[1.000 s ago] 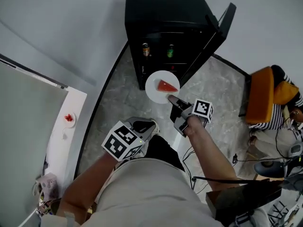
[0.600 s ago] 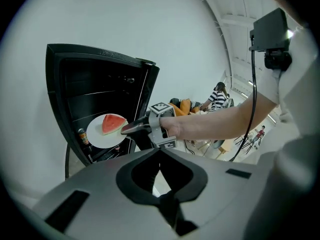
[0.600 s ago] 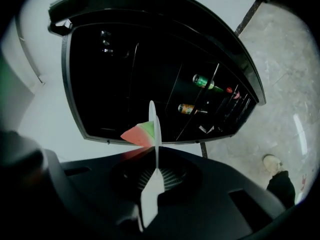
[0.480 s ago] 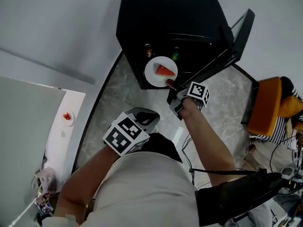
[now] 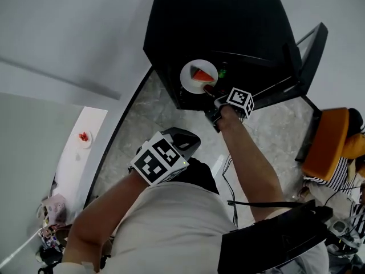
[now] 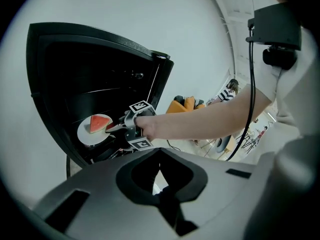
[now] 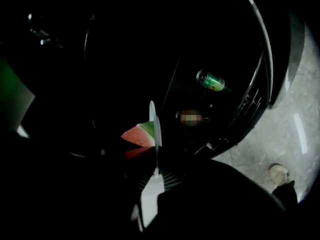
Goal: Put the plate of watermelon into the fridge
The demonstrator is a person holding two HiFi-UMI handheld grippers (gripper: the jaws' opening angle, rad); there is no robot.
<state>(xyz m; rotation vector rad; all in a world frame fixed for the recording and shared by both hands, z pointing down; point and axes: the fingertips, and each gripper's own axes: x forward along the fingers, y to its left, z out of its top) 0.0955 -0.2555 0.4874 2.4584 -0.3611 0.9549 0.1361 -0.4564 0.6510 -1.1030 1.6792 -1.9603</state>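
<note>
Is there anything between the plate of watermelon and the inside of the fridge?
Nothing visible. The door stands open, and the right gripper holds the plate at the opening of the fridge. A green can sits further in, to one side.

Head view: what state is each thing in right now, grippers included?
Fridge, open.
Fridge door, swung wide.
Plate, held by its rim at the fridge opening.
Watermelon slice, lying on the plate.
Right gripper, shut on the plate.
Left gripper, shut, empty, held back from the fridge.
</note>
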